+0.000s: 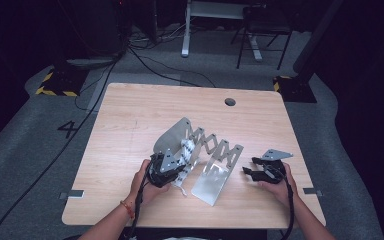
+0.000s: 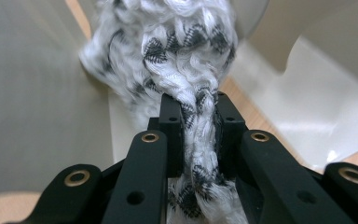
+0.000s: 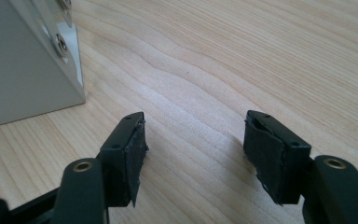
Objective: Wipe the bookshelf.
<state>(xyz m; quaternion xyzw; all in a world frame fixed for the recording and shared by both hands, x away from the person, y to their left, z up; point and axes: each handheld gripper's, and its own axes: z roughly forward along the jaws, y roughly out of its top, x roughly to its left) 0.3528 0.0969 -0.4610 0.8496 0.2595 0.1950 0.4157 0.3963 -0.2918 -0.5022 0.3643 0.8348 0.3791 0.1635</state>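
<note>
A metal rack (image 1: 215, 165) of two plates joined by a scissor lattice stands in the middle of the wooden table (image 1: 130, 115). A white cloth with black checks (image 1: 186, 148) hangs between its plates. My left gripper (image 1: 161, 170) is at the rack's near left end, shut on that cloth (image 2: 191, 79); in the left gripper view the fabric is pinched between the two black pads, with grey plate on both sides. My right gripper (image 1: 258, 172) rests to the right of the rack, open, with bare wood between its fingers (image 3: 130, 154). The corner of a rack plate (image 3: 23, 70) lies to its left.
A round cable hole (image 1: 230, 102) sits near the table's far edge. Beyond the table are floor cables, a black chair (image 1: 260, 30) and stand feet with yellow-black tape (image 1: 55, 85). Wood lies bare on the table's left and far parts.
</note>
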